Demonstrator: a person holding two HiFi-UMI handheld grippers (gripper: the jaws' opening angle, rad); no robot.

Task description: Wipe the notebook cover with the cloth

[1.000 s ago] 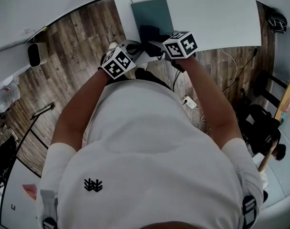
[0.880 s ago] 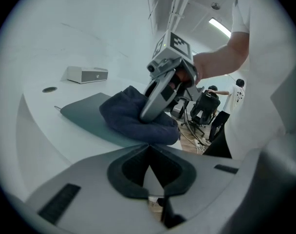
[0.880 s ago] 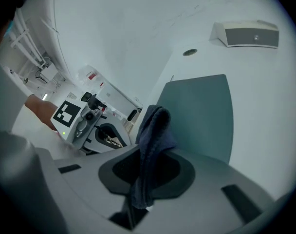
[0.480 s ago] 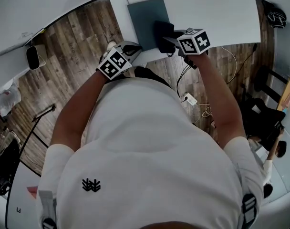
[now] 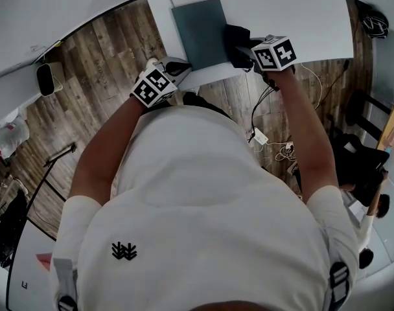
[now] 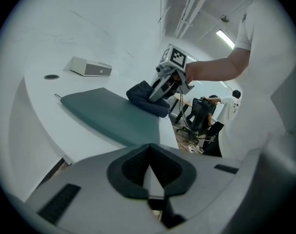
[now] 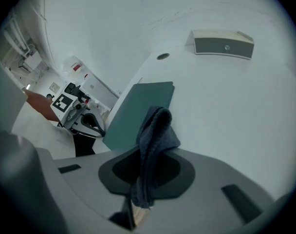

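Note:
A teal notebook lies flat near the front edge of the white table. A dark blue cloth rests at the notebook's right edge, and my right gripper is shut on it. In the right gripper view the cloth stands bunched up between the jaws, in front of the notebook. My left gripper hovers at the table's front edge, just left of the notebook's near corner, with its jaws shut on nothing. The left gripper view shows the notebook, the cloth and the right gripper.
A small white box and a round cable hole are at the back of the table. Wooden floor lies left of the table. Cables and a power strip lie on the floor below the right arm.
My right gripper has dragged the cloth rightwards across the notebook cover, from its lower middle to its right edge. The left gripper has hardly moved.

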